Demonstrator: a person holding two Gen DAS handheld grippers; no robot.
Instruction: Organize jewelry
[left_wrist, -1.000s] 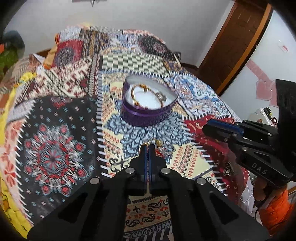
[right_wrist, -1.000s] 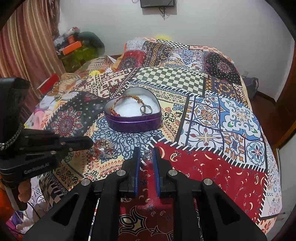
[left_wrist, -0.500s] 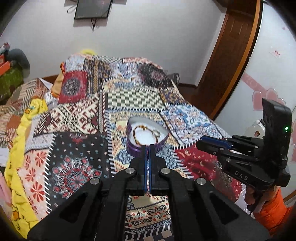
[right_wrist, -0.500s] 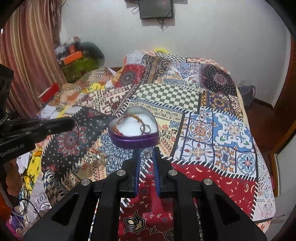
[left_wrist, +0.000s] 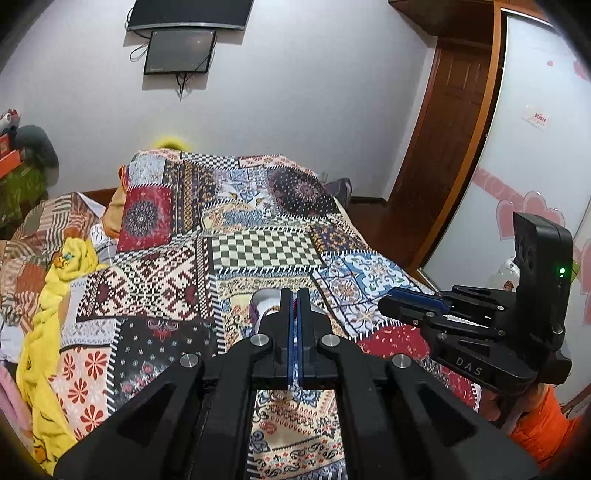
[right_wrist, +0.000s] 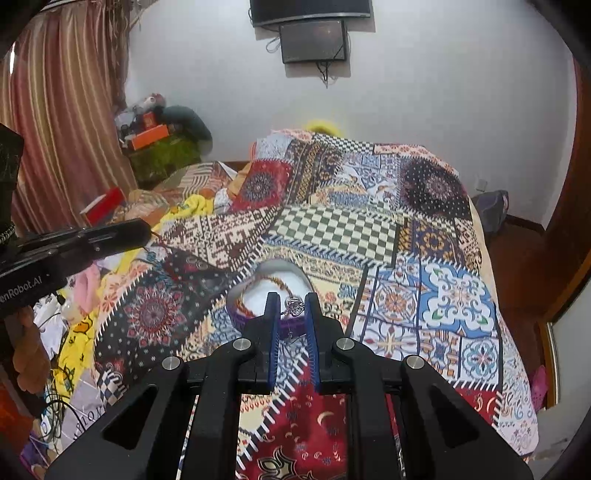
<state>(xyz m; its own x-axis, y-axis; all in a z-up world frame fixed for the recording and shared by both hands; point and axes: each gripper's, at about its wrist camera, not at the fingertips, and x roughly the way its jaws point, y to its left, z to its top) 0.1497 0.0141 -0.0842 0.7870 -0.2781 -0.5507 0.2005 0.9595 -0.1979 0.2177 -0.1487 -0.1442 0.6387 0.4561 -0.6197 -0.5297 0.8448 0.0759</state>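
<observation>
A purple heart-shaped box (right_wrist: 275, 264) with white lining sits on the bed and has a beaded bracelet inside it. My fingers hide most of it in both views, leaving only a sliver of the box (left_wrist: 260, 300) in the left wrist view. My right gripper (right_wrist: 291, 299) is raised in front of the box, shut on a small silver ring-like piece (right_wrist: 294, 306) with a thin chain hanging below it. My left gripper (left_wrist: 294, 295) is shut on a red beaded piece (left_wrist: 294, 303). From the right wrist view, a thin red cord (right_wrist: 162, 246) dangles from the left gripper (right_wrist: 146, 230). The right gripper (left_wrist: 384, 301) is to the left one's right.
A patchwork bedspread (right_wrist: 369, 229) covers the bed. Yellow cloth (left_wrist: 55, 295) and loose clutter lie along its left side, next to a striped curtain (right_wrist: 55, 110). A screen (right_wrist: 314, 40) hangs on the far wall. A wooden door (left_wrist: 443, 129) and an orange sleeve (left_wrist: 546, 428) are on the right.
Both grippers have risen off the bedspread and tilted up, each carrying its piece. The heart box has slid down in both views and now sits behind the fingertips.
</observation>
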